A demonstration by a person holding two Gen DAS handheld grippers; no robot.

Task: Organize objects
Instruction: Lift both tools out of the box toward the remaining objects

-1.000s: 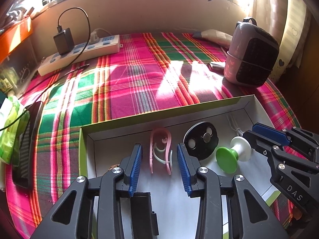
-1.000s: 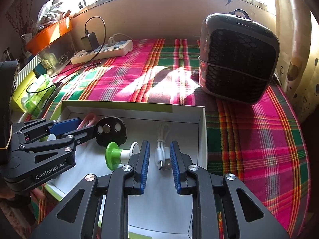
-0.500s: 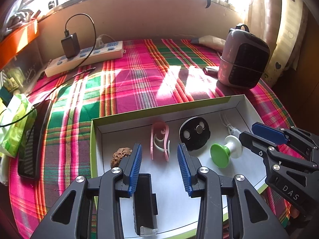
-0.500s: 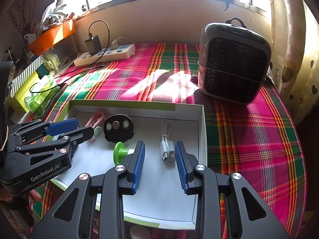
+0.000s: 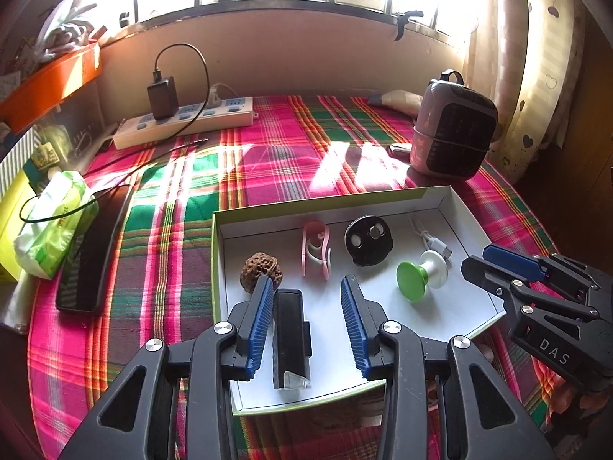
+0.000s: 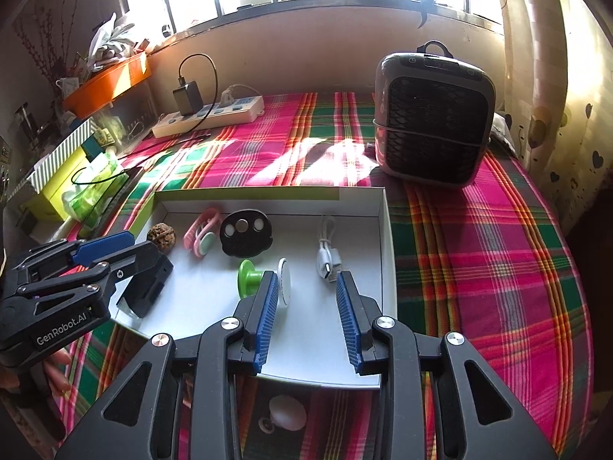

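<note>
- On the plaid tablecloth point(image 5: 268, 176) sits a shallow white box point(image 5: 440, 201) with a green outer rim, the largest thing near the tools; every small item lies inside it.
- Behind the box's far right corner stands a grey heater point(image 6: 433, 115), apart from the box.
- At the cloth's far edge lies a white power strip point(image 5: 184, 122) with a black charger plugged in.
- Above the box's near left part hangs the left gripper point(image 5: 306, 314), its blue-padded jaws standing wide apart and gripping nothing.
- Between those jaws, lying on the box floor, shows a black rectangular device point(image 5: 289, 341), close to the left pad; whether that pad touches it cannot be told.
- Over the box's near right part hangs the right gripper point(image 6: 306, 314), jaws parted with nothing between them.
- Just beside its left pad lies the green and white spool point(image 6: 264, 278), its white disc partly hidden by the pad.
- Just ahead of its right pad lies the white USB cable point(image 6: 327, 257), near the box's right wall.
- Near the box's middle lies a black round disc point(image 5: 367, 239), ahead of both grippers.
- Left of the disc lies a pink clip point(image 5: 316, 247).
- At the left gripper's left fingertip sits a brown walnut point(image 5: 260, 270).
</note>
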